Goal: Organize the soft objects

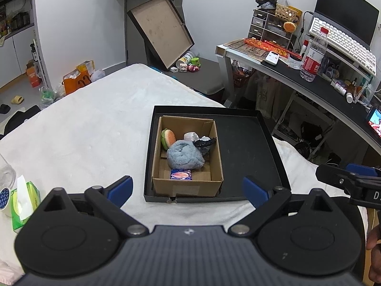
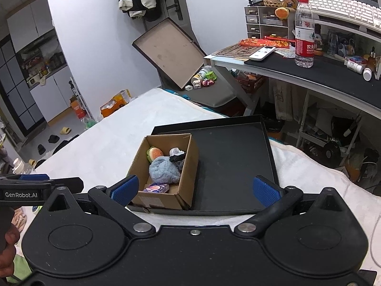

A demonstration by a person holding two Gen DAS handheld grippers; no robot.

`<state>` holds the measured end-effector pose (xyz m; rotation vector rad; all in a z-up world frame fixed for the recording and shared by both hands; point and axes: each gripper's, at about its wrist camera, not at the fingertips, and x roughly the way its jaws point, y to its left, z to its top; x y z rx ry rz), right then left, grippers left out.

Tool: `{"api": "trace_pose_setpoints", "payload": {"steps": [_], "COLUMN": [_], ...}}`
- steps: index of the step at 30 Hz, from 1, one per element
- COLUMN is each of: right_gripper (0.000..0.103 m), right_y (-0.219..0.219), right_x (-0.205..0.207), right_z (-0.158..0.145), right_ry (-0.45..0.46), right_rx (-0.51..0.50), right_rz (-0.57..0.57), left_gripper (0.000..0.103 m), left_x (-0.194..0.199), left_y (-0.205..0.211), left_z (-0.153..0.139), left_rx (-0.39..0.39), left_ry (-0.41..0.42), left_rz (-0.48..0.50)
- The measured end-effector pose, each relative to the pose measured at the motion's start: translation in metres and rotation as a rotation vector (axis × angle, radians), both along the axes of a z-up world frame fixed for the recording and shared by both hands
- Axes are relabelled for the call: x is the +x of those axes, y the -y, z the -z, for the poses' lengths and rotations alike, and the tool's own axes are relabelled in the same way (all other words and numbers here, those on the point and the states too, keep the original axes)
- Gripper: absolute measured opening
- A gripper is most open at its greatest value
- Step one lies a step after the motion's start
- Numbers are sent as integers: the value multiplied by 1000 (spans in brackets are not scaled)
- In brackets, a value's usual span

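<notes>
A brown cardboard box (image 1: 188,187) (image 2: 188,166) stands in the left part of a shallow black tray (image 1: 245,147) (image 2: 233,162) on a white-covered bed. Inside lie a fluffy blue plush (image 1: 184,156) (image 2: 164,170), a burger-shaped plush (image 1: 167,138) (image 2: 155,153), a black hair claw (image 1: 204,143) (image 2: 177,158), a white wad (image 1: 190,135) and a small purple packet (image 1: 181,174) (image 2: 157,187). My left gripper (image 1: 188,189) is open, near the box's front wall, empty. My right gripper (image 2: 194,189) is open too, holding nothing, in front of the tray.
A green tissue pack (image 1: 22,205) and a clear bottle (image 1: 6,174) lie at the bed's left edge. A desk (image 2: 309,71) with a water bottle (image 2: 304,33), keyboard and drawers stands to the right. A large box lid (image 1: 162,31) leans on the far wall.
</notes>
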<state>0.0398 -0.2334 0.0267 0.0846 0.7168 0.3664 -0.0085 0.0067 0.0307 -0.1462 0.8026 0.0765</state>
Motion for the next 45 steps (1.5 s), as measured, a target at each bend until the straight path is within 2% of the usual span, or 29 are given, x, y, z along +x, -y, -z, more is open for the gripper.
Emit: {"api": "trace_pose_setpoints", "payload": {"steps": [45], "right_gripper": [103], "right_y": [3], "right_x": [1], "right_z": [2], "right_ry": [-14], "right_rx": [-10], "right_rz": [3], "left_gripper": [98], "left_x": [4], "left_y": [-3], "left_z": [9], "left_rx": [19], "left_ry": [-16], "left_rz": [0]}}
